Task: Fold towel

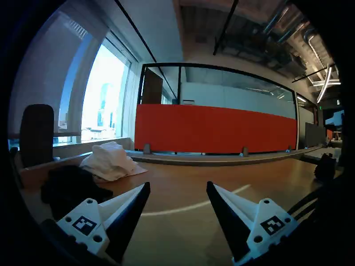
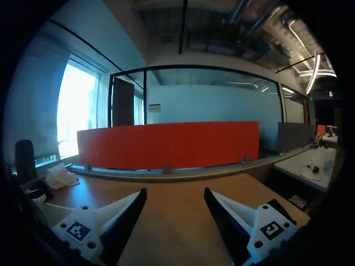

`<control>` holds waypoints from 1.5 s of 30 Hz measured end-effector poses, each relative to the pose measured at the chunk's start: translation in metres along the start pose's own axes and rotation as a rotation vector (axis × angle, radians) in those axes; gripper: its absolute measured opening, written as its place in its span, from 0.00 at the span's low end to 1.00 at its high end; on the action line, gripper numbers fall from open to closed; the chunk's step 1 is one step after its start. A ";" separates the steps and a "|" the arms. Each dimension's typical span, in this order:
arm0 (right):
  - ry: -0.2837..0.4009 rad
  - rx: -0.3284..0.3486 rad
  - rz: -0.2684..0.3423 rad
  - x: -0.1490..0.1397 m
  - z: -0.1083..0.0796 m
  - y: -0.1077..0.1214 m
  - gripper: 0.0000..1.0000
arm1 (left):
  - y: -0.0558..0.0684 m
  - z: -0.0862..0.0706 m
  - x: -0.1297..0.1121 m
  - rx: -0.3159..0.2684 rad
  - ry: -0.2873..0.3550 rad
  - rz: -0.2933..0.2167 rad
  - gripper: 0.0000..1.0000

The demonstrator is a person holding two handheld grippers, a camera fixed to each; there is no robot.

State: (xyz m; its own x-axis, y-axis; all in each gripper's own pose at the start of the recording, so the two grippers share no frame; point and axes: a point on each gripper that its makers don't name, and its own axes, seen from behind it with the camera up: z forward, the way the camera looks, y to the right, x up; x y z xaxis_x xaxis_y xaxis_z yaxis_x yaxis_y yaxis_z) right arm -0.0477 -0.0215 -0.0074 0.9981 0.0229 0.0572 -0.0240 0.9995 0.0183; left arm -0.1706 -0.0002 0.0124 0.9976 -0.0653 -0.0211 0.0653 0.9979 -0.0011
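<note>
Table [image 1: 191, 186]: wooden, beneath both pairs of jaws.
Red screen [image 1: 213, 128]: straight beyond the jaws.
Towel [image 1: 108, 160]: white, crumpled, ahead and left of both jaw pairs, untouched.
Dark heap [image 1: 71, 188], possibly cloth: just beside the Towel.
Left gripper [image 1: 178, 183]: jaws wide, empty.
Right gripper [image 2: 175, 190]: jaws wide, empty.

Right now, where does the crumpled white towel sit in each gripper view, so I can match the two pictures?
Left gripper view: white towel, left of centre, on the wooden table.
Right gripper view: white towel, smaller, at the far left, on the same table.
Shared landmark: the red partition behind the table.
</note>
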 end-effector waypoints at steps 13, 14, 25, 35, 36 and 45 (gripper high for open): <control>0.002 0.003 0.008 -0.003 -0.003 0.007 1.00 | 0.010 -0.003 -0.005 -0.028 -0.005 0.055 0.94; 0.002 0.003 0.009 -0.004 -0.003 0.008 1.00 | 0.010 -0.003 -0.005 -0.028 -0.005 0.053 0.94; 0.014 0.016 -0.020 -0.011 0.006 0.009 1.00 | 0.010 -0.003 -0.005 -0.028 -0.006 0.058 0.94; 0.063 -0.010 -0.036 -0.024 0.018 0.030 1.00 | 0.011 -0.003 -0.005 -0.028 -0.005 0.058 0.94; 0.064 -0.013 -0.033 -0.027 0.019 0.033 1.00 | 0.010 -0.003 -0.005 -0.028 -0.005 0.058 0.94; 0.067 -0.016 0.009 -0.064 0.023 0.042 1.00 | 0.010 -0.003 -0.005 -0.028 -0.006 0.058 0.94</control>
State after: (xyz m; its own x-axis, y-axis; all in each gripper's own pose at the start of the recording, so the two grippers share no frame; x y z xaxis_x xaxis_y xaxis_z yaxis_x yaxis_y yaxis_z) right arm -0.1142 0.0184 0.0122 0.9994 0.0323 -0.0098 -0.0323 0.9995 0.0019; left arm -0.1752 0.0105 0.0098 0.9998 -0.0068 -0.0163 0.0064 0.9996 -0.0281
